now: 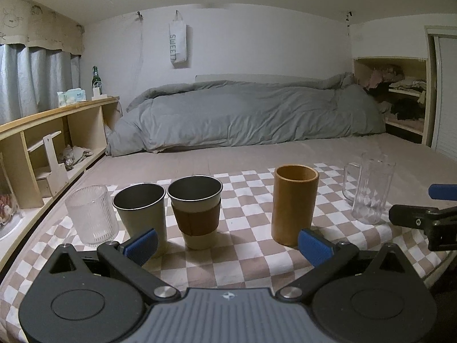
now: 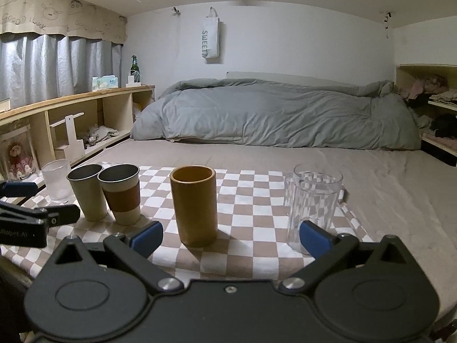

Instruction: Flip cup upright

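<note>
Several cups stand upright in a row on a checkered cloth: a ribbed glass, a grey cup, a cup with a brown sleeve, a tall yellow-brown cup and a clear glass mug. My left gripper is open and empty, just in front of the sleeved cup. My right gripper is open and empty, in front of the yellow-brown cup and the clear mug. No cup is held.
The cloth lies on a bed with a grey duvet at the back. A wooden shelf unit runs along the left. An open closet is at the right. The right gripper's fingers show at the left view's right edge.
</note>
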Action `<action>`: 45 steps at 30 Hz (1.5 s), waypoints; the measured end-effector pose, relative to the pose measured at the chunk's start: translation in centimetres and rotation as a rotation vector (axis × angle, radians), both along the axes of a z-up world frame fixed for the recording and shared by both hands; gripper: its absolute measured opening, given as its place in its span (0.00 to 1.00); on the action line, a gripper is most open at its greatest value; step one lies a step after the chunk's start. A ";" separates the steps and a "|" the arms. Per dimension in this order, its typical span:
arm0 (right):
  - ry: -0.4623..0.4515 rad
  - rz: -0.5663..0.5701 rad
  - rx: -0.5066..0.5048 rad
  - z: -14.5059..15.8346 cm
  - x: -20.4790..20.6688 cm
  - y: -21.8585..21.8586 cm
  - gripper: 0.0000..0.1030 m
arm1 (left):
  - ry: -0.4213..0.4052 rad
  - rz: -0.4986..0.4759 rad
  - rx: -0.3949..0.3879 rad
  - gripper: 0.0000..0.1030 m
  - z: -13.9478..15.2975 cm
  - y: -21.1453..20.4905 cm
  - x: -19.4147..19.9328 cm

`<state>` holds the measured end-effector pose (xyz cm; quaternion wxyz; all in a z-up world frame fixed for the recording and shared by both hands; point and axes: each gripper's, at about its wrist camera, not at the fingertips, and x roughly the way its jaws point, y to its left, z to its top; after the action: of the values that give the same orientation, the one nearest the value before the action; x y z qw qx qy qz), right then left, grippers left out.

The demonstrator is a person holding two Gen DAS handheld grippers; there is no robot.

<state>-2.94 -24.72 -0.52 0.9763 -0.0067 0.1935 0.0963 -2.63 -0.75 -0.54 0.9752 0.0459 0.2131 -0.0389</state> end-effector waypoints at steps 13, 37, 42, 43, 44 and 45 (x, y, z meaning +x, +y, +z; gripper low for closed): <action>0.010 0.008 -0.005 -0.1 0.0 0.4 1.00 | 0.013 0.000 0.002 1.00 -0.2 -0.2 0.0; 0.014 0.010 -0.016 -0.3 0.0 0.5 1.00 | 0.022 0.007 -0.002 1.00 -0.3 -0.2 0.0; 0.014 0.010 -0.016 -0.3 0.0 0.5 1.00 | 0.022 0.008 -0.002 1.00 -0.3 -0.2 0.0; 0.014 0.010 -0.016 -0.3 0.0 0.5 1.00 | 0.022 0.008 -0.002 1.00 -0.3 -0.2 0.0; 0.014 0.009 -0.015 -0.3 0.0 0.5 1.00 | 0.022 0.008 -0.002 1.00 -0.3 -0.2 0.0; 0.015 0.010 -0.016 -0.3 0.0 0.5 1.00 | 0.022 0.008 -0.003 1.00 -0.3 -0.2 -0.1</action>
<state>-2.93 -24.20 -0.83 0.9743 -0.0145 0.2013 0.0995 -2.69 -1.00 -0.82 0.9730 0.0435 0.2240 -0.0361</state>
